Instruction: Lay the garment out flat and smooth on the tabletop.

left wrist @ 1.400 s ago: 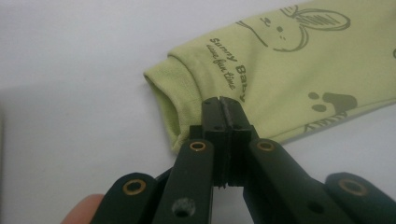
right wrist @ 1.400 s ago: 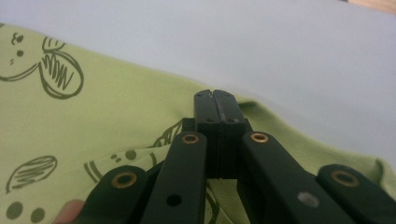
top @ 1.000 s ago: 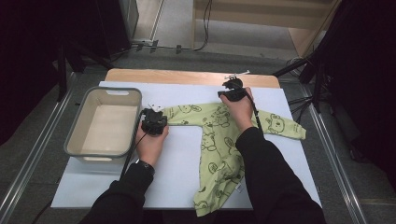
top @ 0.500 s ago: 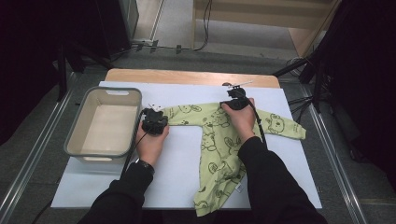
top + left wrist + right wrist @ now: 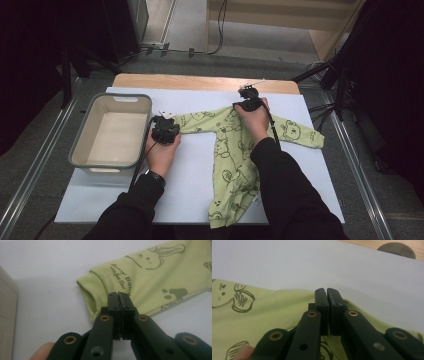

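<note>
Lying flat on the white tabletop (image 5: pixel 195 200): a light green baby garment (image 5: pixel 235 170) with printed animals, sleeves spread to either side, body running toward the person. Left gripper (image 5: pixel 165 131) at the cuff of one sleeve, jaws drawn together with barely a slit between them, tips resting over the sleeve (image 5: pixel 140 277) just behind its open cuff; whether any cloth is pinched, not clear. Right gripper (image 5: pixel 248 100) at the neck edge of the garment, jaws likewise closed pad to pad, green fabric (image 5: pixel 262 322) spread below and to both sides of them, bare white tabletop just beyond the tips. Well off to the far side of the left jaws, a beige plastic bin (image 5: pixel 85 150).
</note>
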The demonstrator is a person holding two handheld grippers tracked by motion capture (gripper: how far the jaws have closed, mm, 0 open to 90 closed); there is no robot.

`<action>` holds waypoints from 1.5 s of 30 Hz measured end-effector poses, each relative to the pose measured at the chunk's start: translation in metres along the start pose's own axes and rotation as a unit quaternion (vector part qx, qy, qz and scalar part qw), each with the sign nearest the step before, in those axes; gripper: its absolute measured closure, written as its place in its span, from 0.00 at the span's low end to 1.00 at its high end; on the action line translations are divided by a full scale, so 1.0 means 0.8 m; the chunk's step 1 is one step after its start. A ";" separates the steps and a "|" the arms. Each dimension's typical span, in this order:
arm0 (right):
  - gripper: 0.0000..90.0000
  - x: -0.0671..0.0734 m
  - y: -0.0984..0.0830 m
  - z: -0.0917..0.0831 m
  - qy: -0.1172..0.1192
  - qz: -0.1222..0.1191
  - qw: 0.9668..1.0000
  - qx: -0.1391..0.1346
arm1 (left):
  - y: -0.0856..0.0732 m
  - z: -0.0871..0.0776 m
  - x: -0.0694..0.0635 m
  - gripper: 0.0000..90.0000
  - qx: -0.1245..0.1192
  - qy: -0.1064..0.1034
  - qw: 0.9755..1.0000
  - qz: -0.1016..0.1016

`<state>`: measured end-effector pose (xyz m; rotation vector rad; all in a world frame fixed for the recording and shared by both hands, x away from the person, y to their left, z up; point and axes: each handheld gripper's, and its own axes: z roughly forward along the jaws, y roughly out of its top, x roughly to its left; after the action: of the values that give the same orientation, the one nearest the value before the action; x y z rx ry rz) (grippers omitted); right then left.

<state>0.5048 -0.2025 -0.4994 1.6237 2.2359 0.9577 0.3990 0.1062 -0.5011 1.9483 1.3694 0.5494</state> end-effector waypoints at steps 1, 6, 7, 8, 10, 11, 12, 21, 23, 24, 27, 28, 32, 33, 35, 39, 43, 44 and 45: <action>0.77 -0.004 -0.002 -0.006 0.009 0.004 1.000 -0.008 | 0.001 -0.001 -0.001 0.87 -0.004 -0.007 1.000 -0.001; 0.55 -0.024 -0.017 -0.043 0.002 -0.002 0.999 -0.036 | 0.006 -0.012 -0.013 0.65 -0.033 -0.032 0.999 0.008; 0.54 -0.030 -0.022 -0.053 -0.006 0.001 0.999 -0.042 | 0.007 -0.015 -0.015 0.64 -0.039 -0.033 0.999 0.013; 0.52 -0.037 -0.028 -0.062 -0.011 0.005 0.999 -0.047 | 0.009 -0.018 -0.018 0.62 -0.042 -0.037 0.998 0.015; 0.49 -0.053 -0.041 -0.081 -0.020 0.012 0.998 -0.057 | 0.011 -0.023 -0.022 0.60 -0.050 -0.046 0.998 0.017; 0.48 -0.060 -0.047 -0.090 -0.026 0.014 0.998 -0.058 | 0.011 -0.024 -0.025 0.59 -0.051 -0.049 0.997 0.019; 0.46 -0.067 -0.054 -0.098 -0.033 0.015 0.998 -0.056 | 0.011 -0.025 -0.027 0.58 -0.051 -0.054 0.997 0.022; 0.40 -0.129 -0.126 -0.164 -0.083 0.056 0.993 -0.062 | -0.007 -0.025 -0.068 0.56 -0.025 -0.127 0.990 0.057; 0.40 -0.140 -0.143 -0.176 -0.096 0.070 0.991 -0.069 | -0.013 -0.027 -0.080 0.56 -0.026 -0.145 0.987 0.066; 0.40 -0.145 -0.152 -0.181 -0.103 0.078 0.989 -0.071 | -0.016 -0.028 -0.085 0.60 -0.024 -0.154 0.985 0.070; 0.40 -0.163 -0.176 -0.198 -0.130 0.105 0.983 -0.078 | -0.022 -0.031 -0.100 0.72 -0.012 -0.181 0.980 0.086; 0.40 -0.169 -0.184 -0.203 -0.137 0.115 0.981 -0.081 | -0.025 -0.032 -0.106 0.77 -0.008 -0.192 0.977 0.092; 0.40 -0.192 -0.213 -0.214 -0.163 0.152 0.973 -0.065 | -0.034 -0.034 -0.127 0.91 0.013 -0.216 0.970 0.112; 0.40 -0.196 -0.219 -0.214 -0.162 0.159 0.972 -0.058 | -0.036 -0.033 -0.131 0.93 0.016 -0.220 0.969 0.115; 0.44 -0.203 -0.229 -0.213 -0.159 0.172 0.971 -0.045 | -0.040 -0.030 -0.139 0.98 0.030 -0.224 0.966 0.124; 0.75 -0.209 -0.237 -0.212 -0.127 0.181 0.974 -0.042 | -0.048 -0.023 -0.147 0.99 0.050 -0.225 0.964 0.134; 0.96 -0.206 -0.227 -0.216 -0.123 0.153 0.979 -0.053 | -0.048 -0.023 -0.147 1.00 0.053 -0.223 0.964 0.134; 0.96 -0.206 -0.222 -0.220 -0.126 0.147 0.979 -0.062 | -0.048 -0.023 -0.147 1.00 0.053 -0.223 0.964 0.135; 0.96 -0.206 -0.217 -0.224 -0.127 0.139 0.979 -0.077 | -0.047 -0.023 -0.147 1.00 0.055 -0.223 0.964 0.134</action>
<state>0.3381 -0.4507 -0.5007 1.8996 1.7573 0.8998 0.3204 0.0101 -0.5115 2.1944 0.8766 0.1363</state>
